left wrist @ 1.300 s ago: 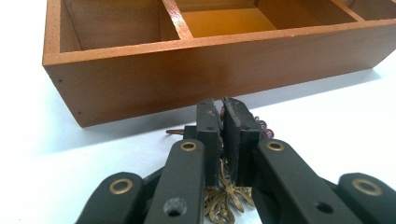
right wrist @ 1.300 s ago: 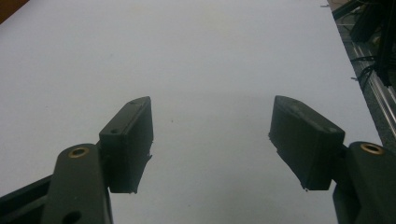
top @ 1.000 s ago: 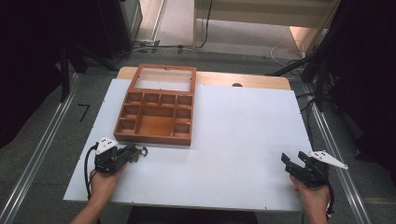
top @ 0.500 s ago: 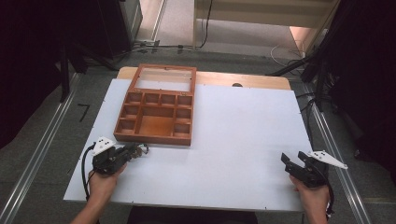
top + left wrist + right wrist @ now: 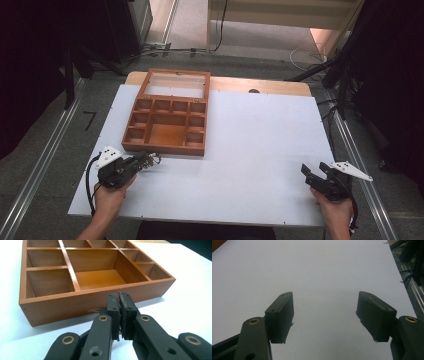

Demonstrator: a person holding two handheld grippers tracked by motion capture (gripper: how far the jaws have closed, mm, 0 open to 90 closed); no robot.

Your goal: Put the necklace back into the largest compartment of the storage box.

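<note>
my left gripper (image 5: 146, 161) sits low on the white table (image 5: 260, 150), just in front of the near wall of the open reddish-brown wooden box with its many small compartments (image 5: 167, 120). in the left gripper view its black jaws are pressed together on something small and thin, a bit of coppery wire or chain (image 5: 96, 311) that pokes out to the left of the tips, right by the foot of the box wall; i cannot tell exactly what it is. from above, the same little tangle (image 5: 156, 159) hangs at the jaw tips, just short of the box's front edge. the box's compartments look bare wood inside, with the large middle one a brighter orange, and its glass-paned lid lies folded back flat toward the far side of the table.

my right gripper (image 5: 312, 172) rests near the table's right front corner, well apart from the box, jaws spread wide over bare white surface.
</note>
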